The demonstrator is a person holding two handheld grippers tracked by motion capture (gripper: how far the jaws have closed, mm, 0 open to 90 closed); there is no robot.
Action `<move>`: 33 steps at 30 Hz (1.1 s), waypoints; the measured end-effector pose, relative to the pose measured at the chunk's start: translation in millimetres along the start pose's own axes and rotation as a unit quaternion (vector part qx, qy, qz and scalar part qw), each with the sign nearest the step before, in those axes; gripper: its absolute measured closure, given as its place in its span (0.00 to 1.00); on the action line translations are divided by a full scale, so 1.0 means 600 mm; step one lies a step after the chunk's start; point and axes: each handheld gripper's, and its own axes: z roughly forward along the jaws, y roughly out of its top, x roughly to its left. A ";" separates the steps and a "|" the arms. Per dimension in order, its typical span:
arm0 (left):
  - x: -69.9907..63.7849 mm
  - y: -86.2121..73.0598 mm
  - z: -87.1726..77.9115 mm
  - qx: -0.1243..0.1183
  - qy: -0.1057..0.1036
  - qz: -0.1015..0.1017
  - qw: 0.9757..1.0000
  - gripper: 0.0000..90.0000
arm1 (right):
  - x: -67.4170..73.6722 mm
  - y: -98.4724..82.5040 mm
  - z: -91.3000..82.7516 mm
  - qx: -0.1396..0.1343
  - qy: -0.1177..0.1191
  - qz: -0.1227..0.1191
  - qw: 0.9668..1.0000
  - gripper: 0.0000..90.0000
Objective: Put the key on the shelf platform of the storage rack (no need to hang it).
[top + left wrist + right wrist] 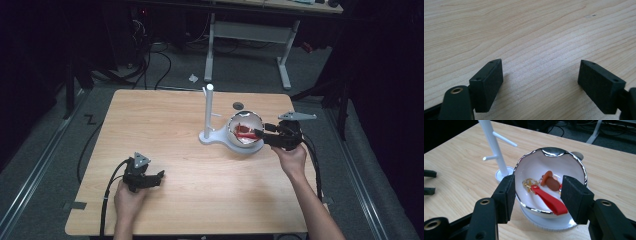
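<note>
A white bowl with a silver rim sits right of the table's middle. It rests on the round base of a white peg stand. In the bowl lies a keychain with a red strap, an orange-brown charm and a gold clasp. My right gripper is open; its jaws straddle the bowl's near rim and close on nothing. My left gripper stands open, low over bare wood near the front left, with nothing between its jaws.
A small dark round disc lies on the table just behind the bowl. Cables trail from both grippers off the front edge. Behind the table stand a white-legged desk and floor cables.
</note>
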 end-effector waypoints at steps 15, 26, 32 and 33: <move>0.000 0.000 0.000 0.000 0.000 0.000 1.000 0.23 | 0.024 -0.027 -0.040 -0.013 0.007 -0.019 1.000 0.50; 0.000 0.000 0.000 0.000 0.000 0.000 1.000 0.23 | 0.046 -0.054 -0.050 -0.025 0.024 -0.012 0.999 0.50; 0.000 0.000 0.000 0.000 0.000 0.000 1.000 0.23 | 0.052 -0.068 -0.046 -0.024 0.034 -0.007 0.999 0.51; 0.000 0.000 0.000 0.000 0.000 0.000 1.000 0.23 | 0.053 -0.070 -0.045 -0.024 0.035 -0.008 0.999 0.51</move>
